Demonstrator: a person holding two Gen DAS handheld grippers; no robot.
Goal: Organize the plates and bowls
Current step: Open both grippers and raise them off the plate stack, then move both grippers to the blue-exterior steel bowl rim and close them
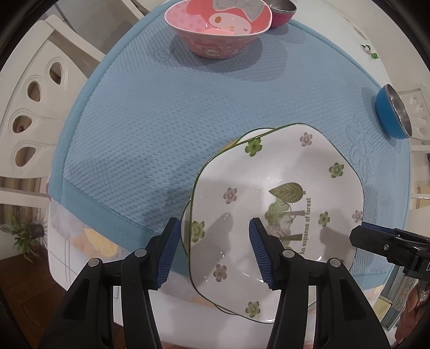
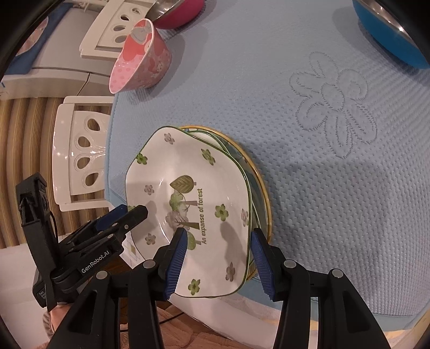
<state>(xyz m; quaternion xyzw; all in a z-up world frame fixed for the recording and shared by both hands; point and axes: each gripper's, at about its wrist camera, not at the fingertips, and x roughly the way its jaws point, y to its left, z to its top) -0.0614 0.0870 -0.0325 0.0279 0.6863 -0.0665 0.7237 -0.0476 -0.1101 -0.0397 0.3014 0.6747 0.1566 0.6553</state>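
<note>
A white squarish plate (image 1: 268,188) (image 2: 188,171) with green flowers and a forest print tops a stack at the near edge of the blue mat (image 1: 161,120). Under it show a second green-rimmed plate and a yellow-rimmed plate (image 2: 267,204). My left gripper (image 1: 215,252) (image 2: 129,214) points down and is open astride the top plate's left rim, one finger outside and one over the inside. My right gripper (image 2: 220,263) (image 1: 360,236) is open astride the stack's right rim in the same way. Neither gripper's pads press the plate.
A pink cartoon bowl (image 1: 217,26) (image 2: 139,56) stands at the mat's far side with a magenta steel-lined bowl (image 1: 282,10) (image 2: 174,13) behind it. A blue steel-lined bowl (image 1: 392,112) (image 2: 389,29) sits at the right edge. White chairs (image 1: 32,107) (image 2: 80,150) flank the table.
</note>
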